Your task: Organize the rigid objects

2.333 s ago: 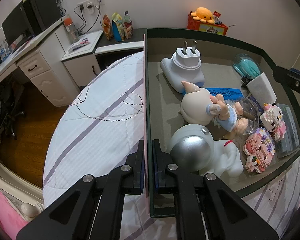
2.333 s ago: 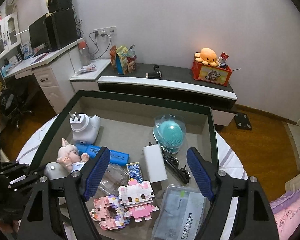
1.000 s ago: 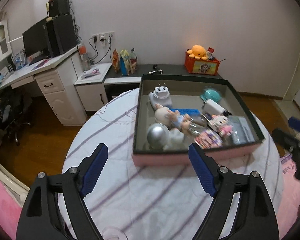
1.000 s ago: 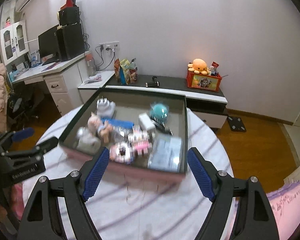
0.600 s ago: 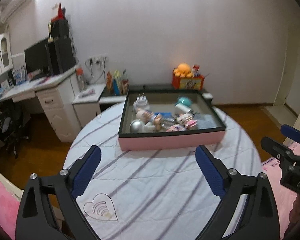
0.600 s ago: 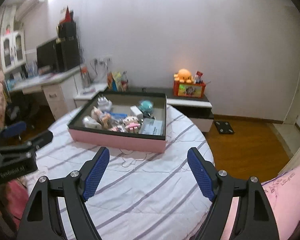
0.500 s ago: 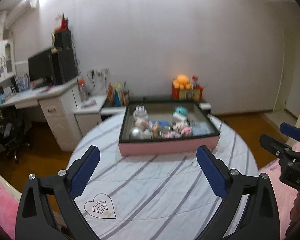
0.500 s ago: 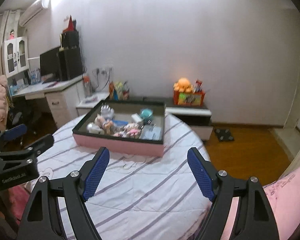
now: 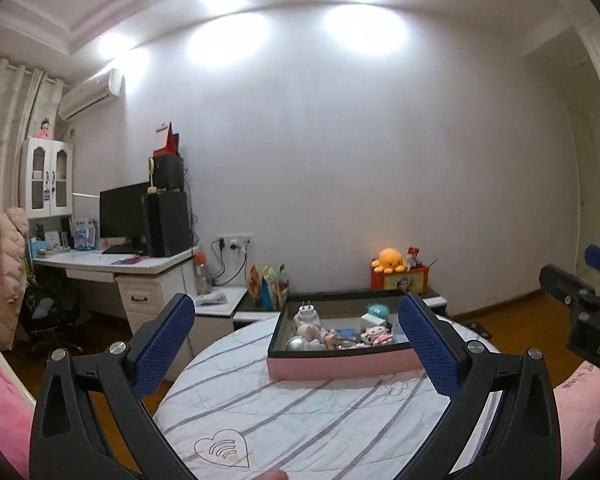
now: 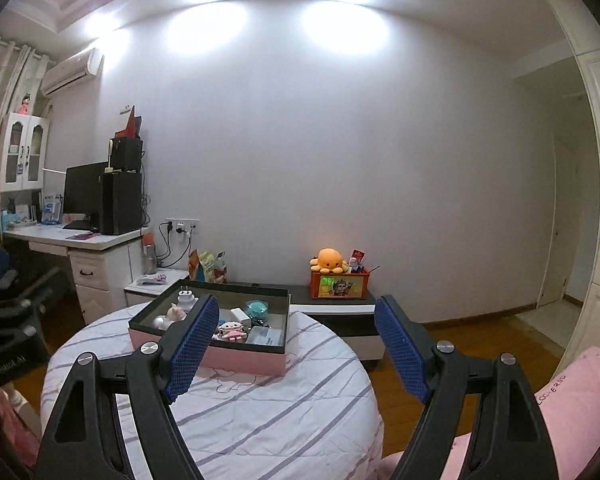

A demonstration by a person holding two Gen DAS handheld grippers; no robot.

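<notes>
A pink box with a dark rim [image 9: 340, 364] sits at the far side of a round table under a striped white cloth [image 9: 300, 412]. In it lie a white plug adapter [image 9: 307, 312], a silver-headed astronaut figure [image 9: 296, 344], a doll [image 9: 320, 334], a pink block figure [image 9: 374, 336] and a teal round case [image 9: 379, 311]. My left gripper [image 9: 295, 302] stands open, well back from the box, with nothing between its fingers. My right gripper [image 10: 296, 302] is open too and holds nothing; the box [image 10: 240, 358] lies ahead to its left.
The right gripper's fingers [image 9: 560, 280] show at the right edge of the left wrist view. A desk with a monitor [image 9: 124, 216] stands at the left. Behind the table, a low cabinet carries snack bags [image 9: 268, 284] and an orange plush octopus [image 9: 392, 260]. Pink bedding [image 10: 572, 392] lies at the right.
The left gripper let go of the box's wall and opened wide. Both grippers drew back from the box and tilted up to level, so the box now looks small and far.
</notes>
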